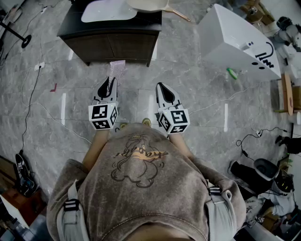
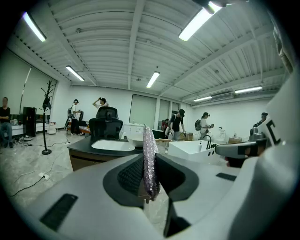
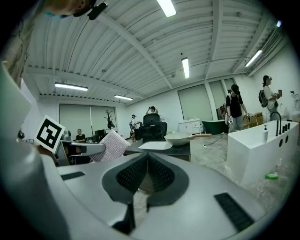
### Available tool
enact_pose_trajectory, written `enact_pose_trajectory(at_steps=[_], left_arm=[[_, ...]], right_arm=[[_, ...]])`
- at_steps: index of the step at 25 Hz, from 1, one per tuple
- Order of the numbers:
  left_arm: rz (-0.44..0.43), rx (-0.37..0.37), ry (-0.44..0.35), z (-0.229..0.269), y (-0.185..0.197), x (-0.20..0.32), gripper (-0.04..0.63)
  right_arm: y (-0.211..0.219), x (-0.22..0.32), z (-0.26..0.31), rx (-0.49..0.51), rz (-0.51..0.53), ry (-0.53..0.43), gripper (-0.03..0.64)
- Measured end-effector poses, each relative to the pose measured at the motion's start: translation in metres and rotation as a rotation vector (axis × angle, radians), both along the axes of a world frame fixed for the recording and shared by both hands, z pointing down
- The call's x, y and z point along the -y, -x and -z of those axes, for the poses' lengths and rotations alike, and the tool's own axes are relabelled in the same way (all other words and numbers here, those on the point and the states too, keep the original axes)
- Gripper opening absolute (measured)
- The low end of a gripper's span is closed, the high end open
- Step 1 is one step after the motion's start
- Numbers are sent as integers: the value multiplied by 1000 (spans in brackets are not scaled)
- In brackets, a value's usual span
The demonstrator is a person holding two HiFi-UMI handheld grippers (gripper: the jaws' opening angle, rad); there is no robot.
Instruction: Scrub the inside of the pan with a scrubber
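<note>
The left gripper (image 1: 108, 87) pinches the scrubber (image 1: 117, 69), ready to scrub. The right gripper (image 1: 163, 91) is shut and empty. The pan (image 1: 149, 4) sits at the desk's (image 1: 75, 26) far edge.

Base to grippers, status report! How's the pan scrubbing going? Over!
Left gripper shut on scrubber. Right gripper shut, empty. Pan on counter ahead, not reached yet. Nothing seen blocking.
</note>
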State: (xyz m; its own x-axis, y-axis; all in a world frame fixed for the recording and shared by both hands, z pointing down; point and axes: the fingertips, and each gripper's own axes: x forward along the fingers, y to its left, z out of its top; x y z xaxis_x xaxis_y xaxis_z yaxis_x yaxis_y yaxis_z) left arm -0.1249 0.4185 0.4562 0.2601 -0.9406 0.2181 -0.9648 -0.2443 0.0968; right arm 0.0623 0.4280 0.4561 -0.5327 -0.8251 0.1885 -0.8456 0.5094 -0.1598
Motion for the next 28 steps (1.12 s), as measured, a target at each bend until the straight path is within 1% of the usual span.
enact_pose_trajectory(at_steps=[7, 12, 14, 18, 22, 25, 28], left_arm=[[-6, -3, 10, -3, -1, -2, 84], [-8, 0, 16, -4, -3, 1, 84], [-4, 0, 19, -4, -5, 1, 84], [12, 1, 22, -5, -20, 2, 84], [46, -24, 15, -6, -38, 6, 84], [76, -41, 0, -3, -43, 8, 84], [89, -45, -1, -3, -46, 12, 84]], right_arm=[[3, -3, -4, -2, 7, 14, 21], [1, -2, -5, 31, 19, 31, 23], [-2, -3, -5, 26, 34, 30, 23], [-21, -9, -3, 17, 69, 15, 23], [-43, -13, -10, 18, 106, 26, 23], [-51, -14, -15, 13, 142, 33, 23], [-58, -11, -19, 8, 155, 41, 23]])
